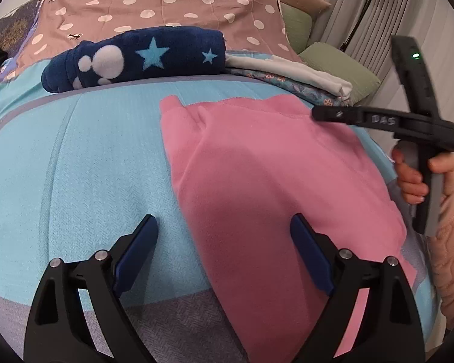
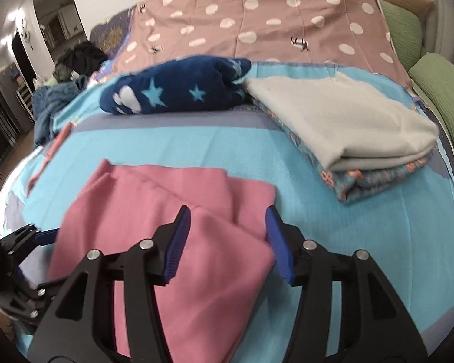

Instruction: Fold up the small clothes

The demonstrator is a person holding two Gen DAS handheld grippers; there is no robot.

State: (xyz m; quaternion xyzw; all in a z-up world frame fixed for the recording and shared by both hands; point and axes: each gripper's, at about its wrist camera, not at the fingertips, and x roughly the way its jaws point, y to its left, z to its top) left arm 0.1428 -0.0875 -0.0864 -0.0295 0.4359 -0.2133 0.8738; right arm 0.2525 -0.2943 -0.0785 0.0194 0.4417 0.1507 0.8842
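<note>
A pink fleece garment (image 1: 266, 175) lies folded lengthwise on the light blue bedspread (image 1: 90, 157). My left gripper (image 1: 224, 227) is open and empty, just above the garment's left edge. In the right wrist view the same pink garment (image 2: 172, 220) lies under my right gripper (image 2: 228, 220), which is open and empty over its right part. The right gripper also shows in the left wrist view (image 1: 324, 112), held in a hand over the garment's far right corner. The left gripper shows at the left edge of the right wrist view (image 2: 47, 236).
A rolled navy star blanket (image 1: 136, 57) lies behind. A folded white cloth (image 2: 342, 121) sits on a floral folded cloth (image 2: 375, 178) at back right. A brown dotted sheet (image 1: 166, 3), green pillows (image 1: 339, 69) and a floor lamp (image 1: 366, 9) are beyond.
</note>
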